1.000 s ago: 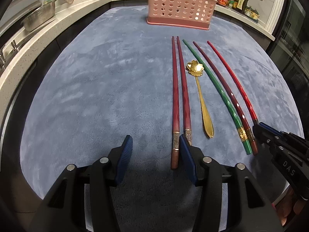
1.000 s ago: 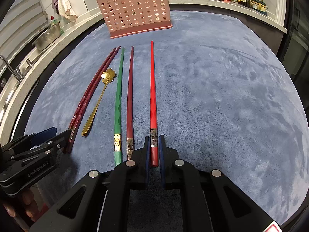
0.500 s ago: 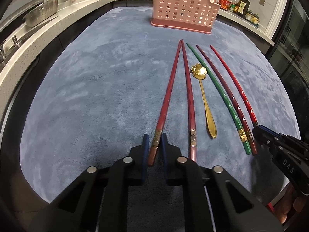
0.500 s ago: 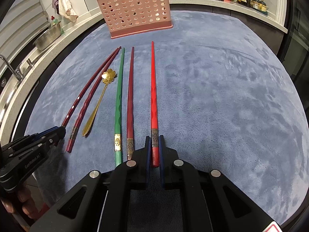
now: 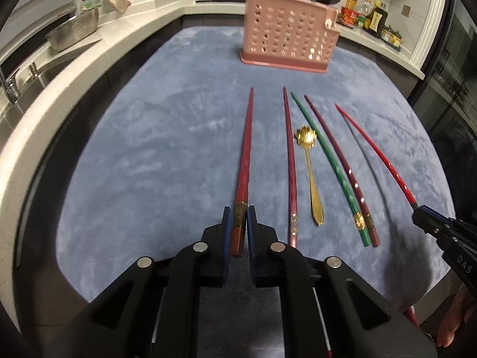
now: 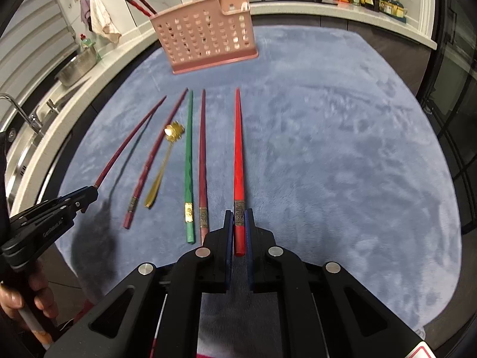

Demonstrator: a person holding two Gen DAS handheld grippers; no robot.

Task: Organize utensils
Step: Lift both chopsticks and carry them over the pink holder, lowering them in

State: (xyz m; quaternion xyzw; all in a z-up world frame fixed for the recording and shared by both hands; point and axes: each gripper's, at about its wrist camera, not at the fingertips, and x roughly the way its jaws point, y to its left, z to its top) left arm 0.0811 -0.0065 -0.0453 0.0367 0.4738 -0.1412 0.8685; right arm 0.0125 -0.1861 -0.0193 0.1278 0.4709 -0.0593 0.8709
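Currently left tongs (image 5: 238,232) are clamped on the butt end of a dark red chopstick (image 5: 246,152), its tip pointing far toward the pink utensil basket (image 5: 287,41). Right tongs (image 6: 239,232) are clamped on the butt end of a bright red chopstick (image 6: 238,146), also aimed at the basket. Both held sticks look lifted off the blue mat (image 5: 149,149), shadows showing beneath them in the opposite wrist views. Still lying on the mat between the two held sticks, left to right in the left wrist view: a second dark red chopstick (image 5: 290,161), a gold spoon (image 5: 311,173) with a flower-shaped bowl, a green chopstick (image 5: 331,167), a maroon chopstick (image 5: 342,161), the last two just beside each other. Basket stands at the far edge of the mat, with chopsticks already in it. Beyond the mat, the bench (image 5: 74,68) carries a metal colander (image 5: 74,31) at left and bottles (image 5: 372,15) at far right.
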